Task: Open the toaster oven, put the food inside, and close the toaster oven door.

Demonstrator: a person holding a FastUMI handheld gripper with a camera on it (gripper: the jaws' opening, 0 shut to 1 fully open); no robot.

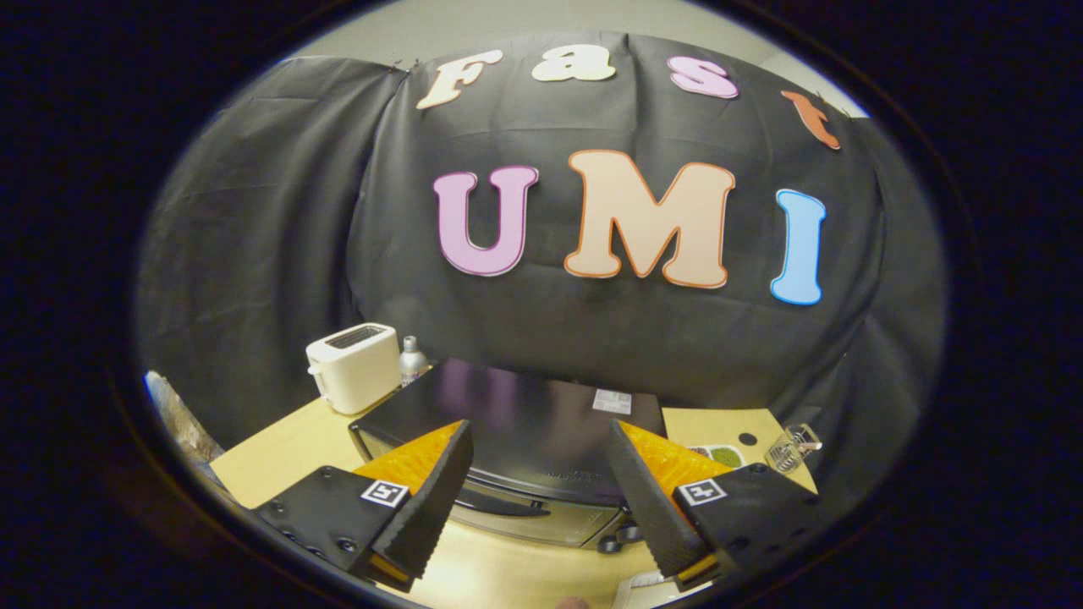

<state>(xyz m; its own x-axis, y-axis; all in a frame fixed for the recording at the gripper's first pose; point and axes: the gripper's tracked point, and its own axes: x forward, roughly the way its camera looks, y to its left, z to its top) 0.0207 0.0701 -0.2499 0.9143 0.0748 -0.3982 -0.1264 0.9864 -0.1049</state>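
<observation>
— tool condition?
— gripper (537, 486) has its fingers spread wide apart, nothing between them; it hangs above the front of the toaster oven (525, 431), tilted down toward it.
— the oven itself?
— dark, glossy top, sitting on the wooden table (279, 452) directly ahead of and below the fingers. door (529, 516) looks closed, handle (503, 505) across its upper front edge, between the two fingers.
— food?
— a small tray (719, 455) with something green in it, on the table just right of the oven, partly hidden behind the right finger.
— surroundings?
— white toaster (354, 366) and a small metal bottle (412, 359) behind the oven's left corner; a clear glass (791, 448) at the far right.
</observation>
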